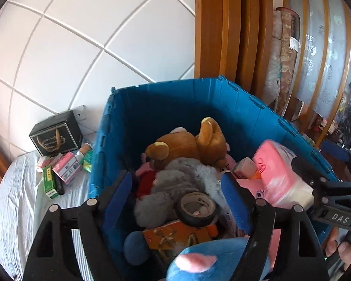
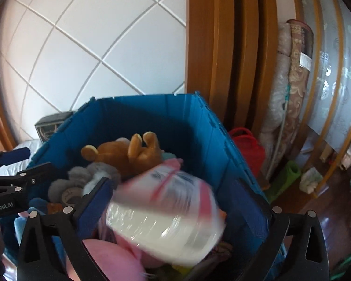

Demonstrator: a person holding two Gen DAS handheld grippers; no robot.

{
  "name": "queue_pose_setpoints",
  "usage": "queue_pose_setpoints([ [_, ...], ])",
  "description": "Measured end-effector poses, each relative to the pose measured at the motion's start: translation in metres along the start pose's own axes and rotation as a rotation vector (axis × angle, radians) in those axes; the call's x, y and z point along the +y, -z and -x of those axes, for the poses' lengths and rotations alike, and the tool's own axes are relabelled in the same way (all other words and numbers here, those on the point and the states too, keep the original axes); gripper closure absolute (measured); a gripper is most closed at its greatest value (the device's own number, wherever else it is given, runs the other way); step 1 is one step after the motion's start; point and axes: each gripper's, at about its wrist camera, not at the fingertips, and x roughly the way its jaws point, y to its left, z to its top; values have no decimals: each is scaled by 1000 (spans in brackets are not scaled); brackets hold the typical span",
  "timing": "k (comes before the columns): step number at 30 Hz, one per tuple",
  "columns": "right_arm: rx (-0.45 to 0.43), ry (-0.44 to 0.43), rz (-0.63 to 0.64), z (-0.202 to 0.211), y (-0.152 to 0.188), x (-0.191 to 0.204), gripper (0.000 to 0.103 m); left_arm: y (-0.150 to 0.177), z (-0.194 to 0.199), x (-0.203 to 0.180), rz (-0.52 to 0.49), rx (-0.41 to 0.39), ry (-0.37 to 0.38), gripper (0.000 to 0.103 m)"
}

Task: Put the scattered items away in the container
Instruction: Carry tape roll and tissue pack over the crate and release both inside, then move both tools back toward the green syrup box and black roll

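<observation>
The blue crate (image 1: 166, 107) holds a brown bear (image 1: 187, 145), a grey plush (image 1: 175, 182), a tape roll (image 1: 196, 208) and an orange box (image 1: 173, 234). My left gripper (image 1: 177, 199) hangs open over the crate. The tape roll lies below its blue pads (image 1: 119, 199), untouched. A blue plush with a pink ear (image 1: 203, 260) fills the bottom edge. My right gripper (image 2: 169, 208) stands wide open above the crate (image 2: 152, 117). A pink-and-white wrapped pack (image 2: 166, 210) sits blurred between its fingers, clear of the right pad. In the right wrist view my left gripper (image 2: 23, 164) reaches in from the left.
Left of the crate, on a white sheet (image 1: 23, 210), lie a black box (image 1: 56, 138), a pink box (image 1: 66, 167), green boxes (image 1: 49, 180) and a small bottle (image 1: 83, 151). A wooden frame (image 2: 222, 58), rolled rugs (image 2: 290, 93) and a red basket (image 2: 248, 147) stand behind and right.
</observation>
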Motion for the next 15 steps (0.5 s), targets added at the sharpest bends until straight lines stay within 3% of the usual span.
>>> queue_pose_setpoints([
  [3,-19,9,-10,7,0,7,0,7,14,20,25,1,4,24],
  [7,-38,1,19,24,-8,37,0,12,41,60,70,-49,2,16],
  [11,-113,-11,52,51,-13,89,0,34,68,121,102,-108,-11,11],
  [15,-145,-31,19,63,-5,160,0,62,82,195,106,-104,-13,10],
])
